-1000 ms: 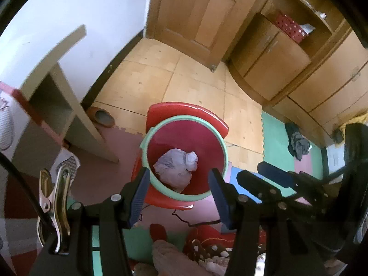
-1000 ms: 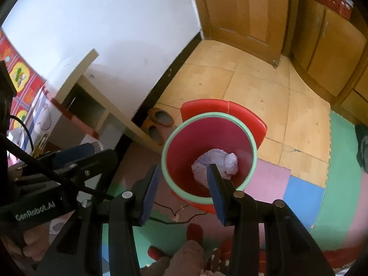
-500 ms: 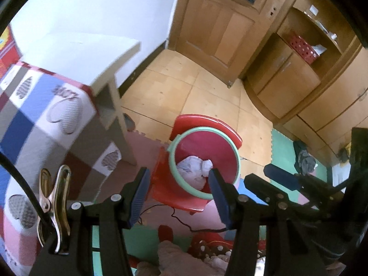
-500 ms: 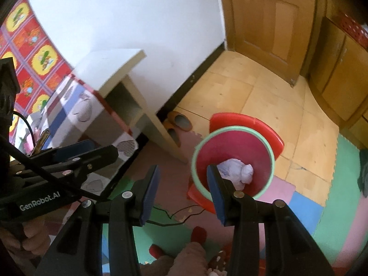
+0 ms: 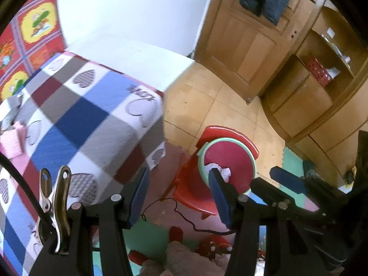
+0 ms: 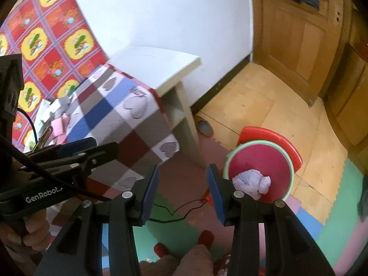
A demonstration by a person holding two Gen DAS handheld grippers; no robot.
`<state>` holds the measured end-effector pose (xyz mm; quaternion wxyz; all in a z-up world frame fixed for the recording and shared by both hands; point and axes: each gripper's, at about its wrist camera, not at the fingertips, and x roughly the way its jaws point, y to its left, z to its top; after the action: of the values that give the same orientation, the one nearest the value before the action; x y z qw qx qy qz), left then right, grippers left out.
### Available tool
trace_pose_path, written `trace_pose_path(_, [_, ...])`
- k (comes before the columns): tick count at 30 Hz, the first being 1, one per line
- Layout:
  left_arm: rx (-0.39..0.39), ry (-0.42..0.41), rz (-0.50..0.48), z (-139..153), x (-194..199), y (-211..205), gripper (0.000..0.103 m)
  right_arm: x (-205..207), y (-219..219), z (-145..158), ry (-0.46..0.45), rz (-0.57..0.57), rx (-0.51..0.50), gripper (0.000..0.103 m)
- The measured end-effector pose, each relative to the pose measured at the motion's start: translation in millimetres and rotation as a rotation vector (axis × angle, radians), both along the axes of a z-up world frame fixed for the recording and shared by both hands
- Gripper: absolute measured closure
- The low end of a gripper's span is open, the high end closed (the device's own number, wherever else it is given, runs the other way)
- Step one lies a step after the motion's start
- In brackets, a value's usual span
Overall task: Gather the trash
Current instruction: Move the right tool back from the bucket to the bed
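Observation:
A red waste bin [image 5: 234, 158] with a green rim stands on a red stool [image 5: 226, 132] on the floor, with a crumpled white paper wad [image 5: 222, 171] inside it. My left gripper [image 5: 179, 195] hangs open above and to the left of the bin, nothing between its fingers. In the right wrist view the bin [image 6: 264, 161] and its wad [image 6: 250, 182] lie right of my right gripper [image 6: 182, 193], which is also open and empty. The left gripper [image 6: 69, 151] shows at that view's left edge.
A table under a checkered heart cloth [image 5: 80, 115] fills the left, with pink and white items [image 6: 57, 124] on it. A white shelf unit [image 6: 161, 59], a slipper [image 6: 203, 126], a black cable [image 6: 179, 209], a wooden door [image 6: 299, 34] and cabinets [image 5: 306, 96] surround the bin. The person's foot [image 5: 184, 257] is below.
Both grippers have risen and drawn back from the bin, which now looks smaller and sits further right. The checkered table has come into view on the left. Both stay open.

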<state>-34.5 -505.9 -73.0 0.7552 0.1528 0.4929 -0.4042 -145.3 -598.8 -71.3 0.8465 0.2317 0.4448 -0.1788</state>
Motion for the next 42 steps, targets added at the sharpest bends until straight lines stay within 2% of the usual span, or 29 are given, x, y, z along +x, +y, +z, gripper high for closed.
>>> trace_pose_path(8, [-0.011, -0.006, 0.082, 18, 23, 50, 0.047, 29, 42, 23, -0.036, 0.087, -0.022, 0.059])
trace_pose_path(30, [-0.027, -0.037, 0.311, 56, 75, 195, 0.047, 101, 160, 55, -0.096, 0.322, -0.032, 0.059])
trace_pose_path(42, [-0.035, -0.054, 0.444, 63, 91, 275, 0.047, 131, 228, 66, -0.118, 0.459, -0.034, 0.059])
